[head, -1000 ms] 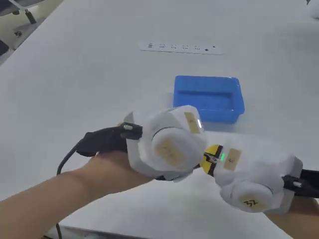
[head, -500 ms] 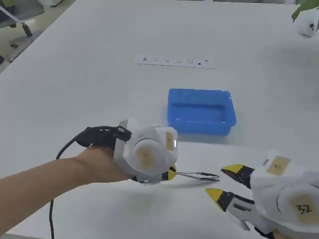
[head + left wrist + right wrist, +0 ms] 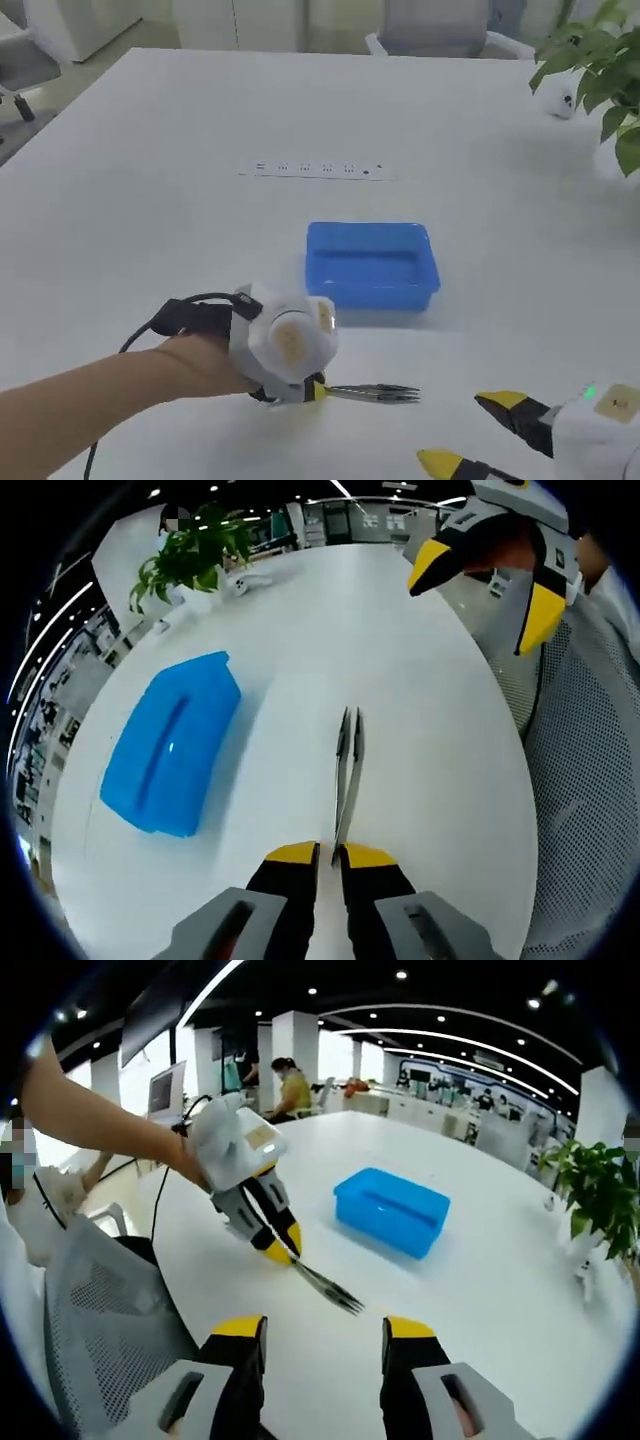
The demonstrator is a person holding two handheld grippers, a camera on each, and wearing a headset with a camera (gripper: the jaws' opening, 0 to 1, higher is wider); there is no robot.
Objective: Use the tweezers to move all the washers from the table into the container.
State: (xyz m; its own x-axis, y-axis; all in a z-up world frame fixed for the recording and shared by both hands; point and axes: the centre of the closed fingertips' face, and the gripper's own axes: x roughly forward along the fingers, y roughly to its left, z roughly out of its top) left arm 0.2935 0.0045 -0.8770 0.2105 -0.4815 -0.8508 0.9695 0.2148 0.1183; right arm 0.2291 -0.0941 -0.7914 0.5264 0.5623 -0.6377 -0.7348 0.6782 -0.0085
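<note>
Right gripper [image 3: 465, 431] drew away; tweezers [image 3: 372, 393], in left gripper [image 3: 318, 390], point toward it.

No legible text, number or brand anywhere. On the white body of the left gripper [image 3: 318, 390], tan stickers [image 3: 291, 340] with marks too blurred to read. On the right gripper [image 3: 470, 432], a tan label [image 3: 622, 402], likewise unreadable. Beyond the left gripper, a power strip [image 3: 318, 170] with marks too small to read.

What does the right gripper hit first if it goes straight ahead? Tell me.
Probably the tweezers, held by the left gripper: their tips lie just ahead of the right gripper, though depth is unclear.
</note>
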